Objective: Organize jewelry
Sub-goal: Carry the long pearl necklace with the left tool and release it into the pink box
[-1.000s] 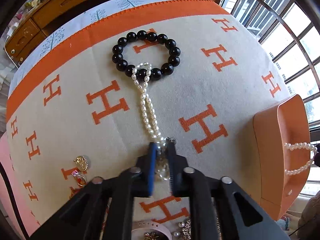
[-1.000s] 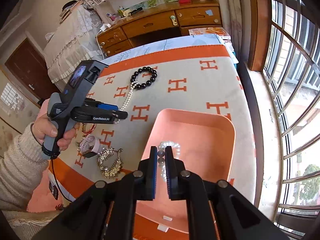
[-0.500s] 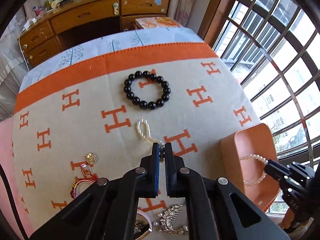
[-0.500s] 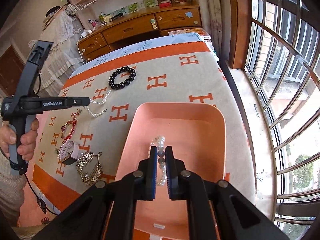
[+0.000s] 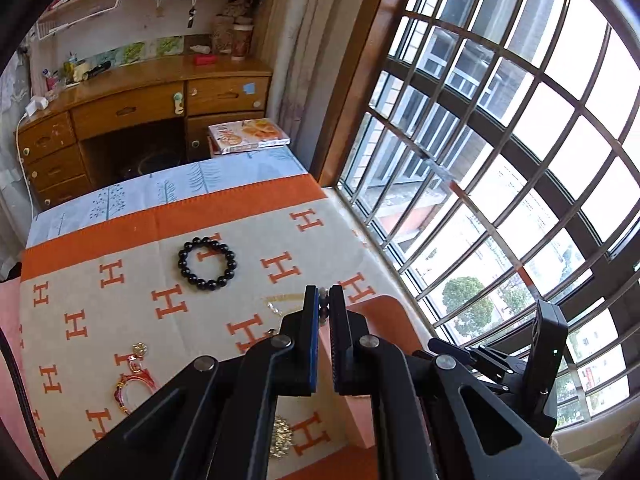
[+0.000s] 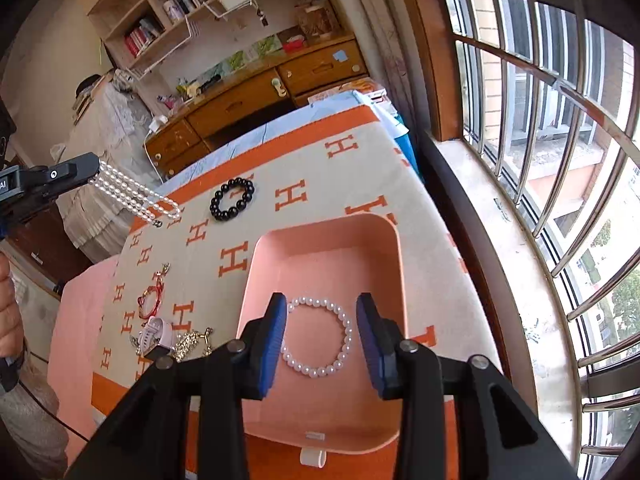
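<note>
Over on the far left, the left gripper [image 6: 94,168] is up in the air with its jaws pinched together on a pearl necklace [image 6: 136,198], three strands of small oval beads hanging off its tip and swinging out over the blanket's [image 6: 320,168] edge, a little clasp at the loose end. From that gripper's own camera, only a dark bead or two shows between its blue ribbed pads [image 5: 314,322]; the strands themselves are hidden there.

Below, on the woven cream blanket with its orange H pattern and orange border, there's a thin red bangle [image 6: 151,300], a pale pink watch [image 6: 154,334] and a sparkly gold-toned chain piece [image 6: 188,342], clustered near the blanket's near-left corner.

Further back, middle of the blanket, a black bracelet [image 6: 233,199] of glossy round beads lies flat in a neat ring, well apart from everything else.

Moving right, the smooth peach tray [image 6: 394,264], rounded corners and a shallow wall, sits on the blanket near the window side. Inside it, a white pearl bracelet [image 6: 318,336] lies flat on the floor as an open circle of round beads.

Right above that, the right gripper [image 6: 322,338] has its fingers spread wide apart, one blue pad either side of the bracelet, gripping nothing.
</note>
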`<state>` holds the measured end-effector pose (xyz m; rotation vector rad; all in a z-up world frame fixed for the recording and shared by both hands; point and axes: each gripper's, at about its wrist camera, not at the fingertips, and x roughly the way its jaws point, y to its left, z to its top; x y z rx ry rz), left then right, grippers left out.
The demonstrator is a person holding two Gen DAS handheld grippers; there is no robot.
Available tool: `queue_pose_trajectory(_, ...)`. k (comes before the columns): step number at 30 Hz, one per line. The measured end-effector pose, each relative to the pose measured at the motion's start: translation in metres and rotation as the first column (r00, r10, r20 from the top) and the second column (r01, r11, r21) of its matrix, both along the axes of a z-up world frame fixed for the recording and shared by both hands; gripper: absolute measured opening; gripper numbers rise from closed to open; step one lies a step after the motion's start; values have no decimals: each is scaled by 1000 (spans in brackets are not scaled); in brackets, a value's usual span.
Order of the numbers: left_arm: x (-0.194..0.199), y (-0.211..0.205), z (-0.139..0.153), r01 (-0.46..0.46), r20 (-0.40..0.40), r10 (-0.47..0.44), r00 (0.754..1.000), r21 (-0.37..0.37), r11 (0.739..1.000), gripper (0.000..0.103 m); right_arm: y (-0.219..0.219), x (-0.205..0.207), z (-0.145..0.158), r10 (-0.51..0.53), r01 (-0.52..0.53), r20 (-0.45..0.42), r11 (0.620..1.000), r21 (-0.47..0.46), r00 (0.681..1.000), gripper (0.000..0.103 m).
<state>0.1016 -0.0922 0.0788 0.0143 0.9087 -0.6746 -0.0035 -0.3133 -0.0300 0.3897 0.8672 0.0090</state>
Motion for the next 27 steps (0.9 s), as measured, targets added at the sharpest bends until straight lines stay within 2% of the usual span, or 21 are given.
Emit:
queue_pose_trajectory(4, -14, -33, -3, 77, 2, -77, 997, -3, 997, 3, -1, -14, 12, -32, 35, 56, 999, -42, 998, 37)
queue_pose_trajectory(7, -19, -58, -18, 119, -7, -119, 993, 8, 993, 3, 0, -22, 17, -44, 50, 88, 996, -76, 995, 37)
queue_pose_trajectory(11, -19, -85, -47, 144, -14, -144, 990, 41, 989, 3, 0, -26, 16, -42, 54, 102, 991, -118, 994, 37)
queue_pose_trajectory(17, -10, -114, -97, 141, -29, -139, 990, 92, 986, 4, -8, -22, 3, -59, 67, 74, 992, -105, 995, 37)
queue_pose_trajectory(18, -8, -118, -106, 139, -42, -136, 990, 101, 985, 7, -9, -22, 1, -63, 70, 71, 992, -103, 996, 37)
queue_pose_trajectory(20, -3, -122, -120, 130, -65, -123, 990, 129, 983, 21, -12, -19, -3, -70, 76, 65, 992, -100, 995, 37)
queue_pose_trajectory(22, -2, -121, -129, 109, -80, -99, 992, 137, 985, 47, -13, -18, -5, -70, 75, 61, 992, -97, 996, 37)
queue_pose_trajectory(27, -11, -105, -123, 70, -34, -67, 997, 110, 991, 68, -12, -16, -10, -57, 61, 56, 994, -92, 997, 37)
